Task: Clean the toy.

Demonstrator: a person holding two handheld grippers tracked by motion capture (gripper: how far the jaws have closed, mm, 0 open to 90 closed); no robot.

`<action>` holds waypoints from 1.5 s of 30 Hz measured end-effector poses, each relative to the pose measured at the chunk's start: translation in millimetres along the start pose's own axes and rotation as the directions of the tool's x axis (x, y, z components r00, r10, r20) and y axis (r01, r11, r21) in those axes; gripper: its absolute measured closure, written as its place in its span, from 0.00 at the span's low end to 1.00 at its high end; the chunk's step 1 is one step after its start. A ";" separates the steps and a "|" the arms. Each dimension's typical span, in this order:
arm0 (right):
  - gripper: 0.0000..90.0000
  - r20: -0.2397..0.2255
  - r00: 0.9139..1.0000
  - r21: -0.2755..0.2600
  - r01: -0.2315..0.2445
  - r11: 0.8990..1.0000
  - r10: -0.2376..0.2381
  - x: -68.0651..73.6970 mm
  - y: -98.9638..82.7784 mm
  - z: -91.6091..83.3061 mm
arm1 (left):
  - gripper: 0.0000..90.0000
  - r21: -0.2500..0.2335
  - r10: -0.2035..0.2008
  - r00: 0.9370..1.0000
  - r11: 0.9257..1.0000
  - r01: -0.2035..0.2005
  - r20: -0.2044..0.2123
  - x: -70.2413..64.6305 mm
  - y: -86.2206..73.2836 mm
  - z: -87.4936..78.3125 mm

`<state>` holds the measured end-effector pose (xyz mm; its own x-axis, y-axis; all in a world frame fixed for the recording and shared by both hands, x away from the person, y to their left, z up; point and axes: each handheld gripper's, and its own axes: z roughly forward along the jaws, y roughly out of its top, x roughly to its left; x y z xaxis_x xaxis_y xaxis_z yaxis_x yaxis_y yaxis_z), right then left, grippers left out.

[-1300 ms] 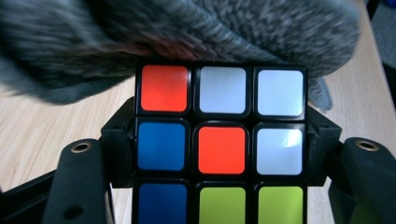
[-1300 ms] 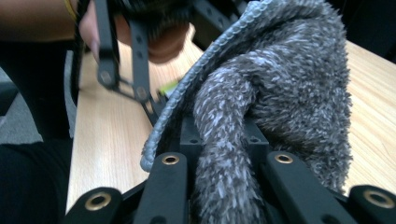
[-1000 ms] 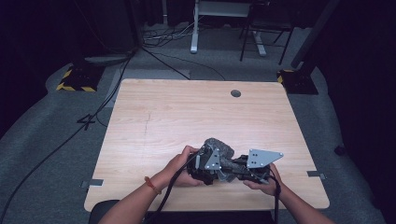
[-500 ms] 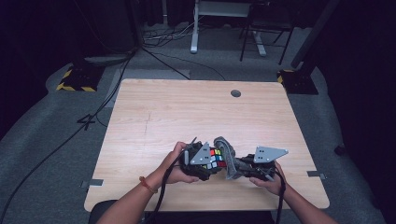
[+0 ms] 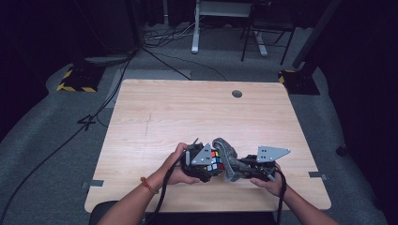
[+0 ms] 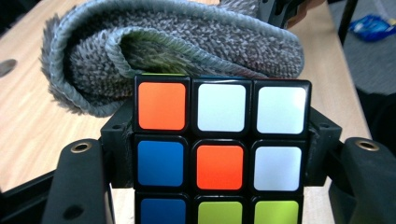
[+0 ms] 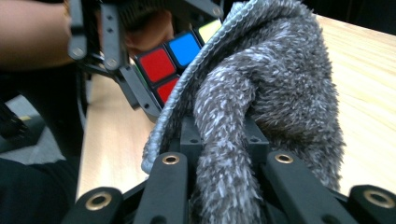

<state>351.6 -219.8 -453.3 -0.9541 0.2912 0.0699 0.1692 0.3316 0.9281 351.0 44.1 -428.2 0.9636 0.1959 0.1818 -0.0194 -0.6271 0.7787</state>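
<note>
- Your left gripper [image 5: 206, 164] is clamped on the puzzle cube [image 6: 219, 154] near the desk's [image 5: 187, 112] front edge, steadying it for wiping.
- Your right gripper [image 5: 244, 168] pinches the grey cloth [image 7: 261, 107] tight, draping it against the cube's side.

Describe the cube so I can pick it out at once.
On the wooden table, look near the front edge between the two hands. The cube sits clamped in the left hand-held gripper, with the grey cloth against its right side. Its glossy coloured squares on black set it apart from the fuzzy cloth.
</note>
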 end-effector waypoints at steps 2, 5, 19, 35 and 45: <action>0.86 0.016 1.000 0.015 0.015 1.000 -0.015 0.3 0.7 -0.2 | 0.37 -0.022 -0.007 1.000 1.000 0.008 0.001 0.9 0.9 -3.3; 0.86 0.036 0.999 0.033 0.022 0.999 -0.023 -0.8 0.0 -1.3 | 0.37 -0.067 -0.009 1.000 0.998 0.008 -0.009 1.6 3.6 -10.3; 0.86 -0.019 0.999 -0.039 0.025 0.999 -0.026 5.6 7.5 -5.9 | 0.35 -0.110 -0.045 0.999 0.993 0.048 0.027 4.2 5.0 -7.5; 0.86 0.001 0.997 0.127 0.079 0.989 -0.080 9.2 0.3 3.6 | 0.37 -0.071 -0.025 0.999 0.997 0.022 -0.033 4.8 6.1 -10.1; 0.86 0.011 0.993 0.056 0.119 0.991 -0.120 14.2 18.3 -7.2 | 0.37 -0.002 0.022 1.000 1.000 -0.022 -0.011 -1.3 6.7 4.3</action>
<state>339.4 -216.0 -432.7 -0.9647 0.2592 -0.0456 0.0683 0.4137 0.9079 350.8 36.4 -425.9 0.9600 0.1906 0.2051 -0.0406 -0.6299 0.7756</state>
